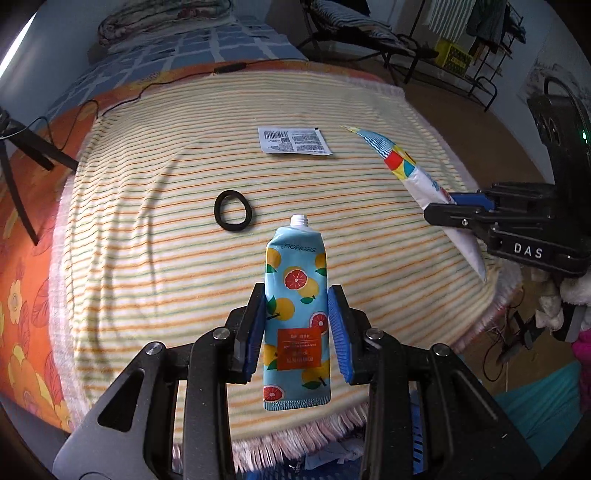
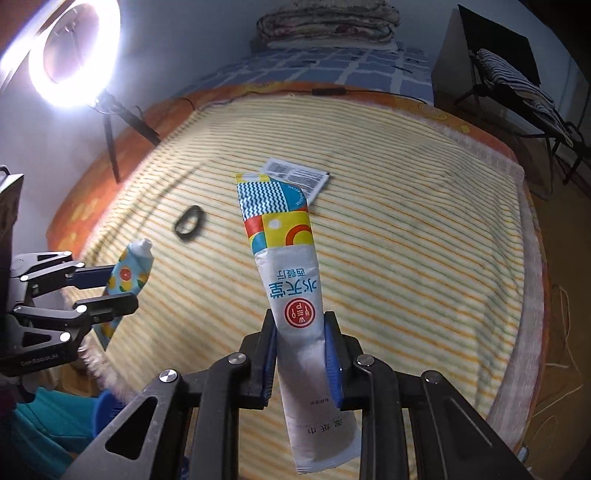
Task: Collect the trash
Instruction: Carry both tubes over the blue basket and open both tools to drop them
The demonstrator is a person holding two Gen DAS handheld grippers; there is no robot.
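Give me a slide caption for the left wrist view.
Left gripper holds a capless tube over the striped blanket; hair tie and sachet lie beyond.

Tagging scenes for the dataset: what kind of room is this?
Most likely a bedroom. The work surface is a bed under a striped blanket, with a folded quilt at its head and a clothes rack alongside.
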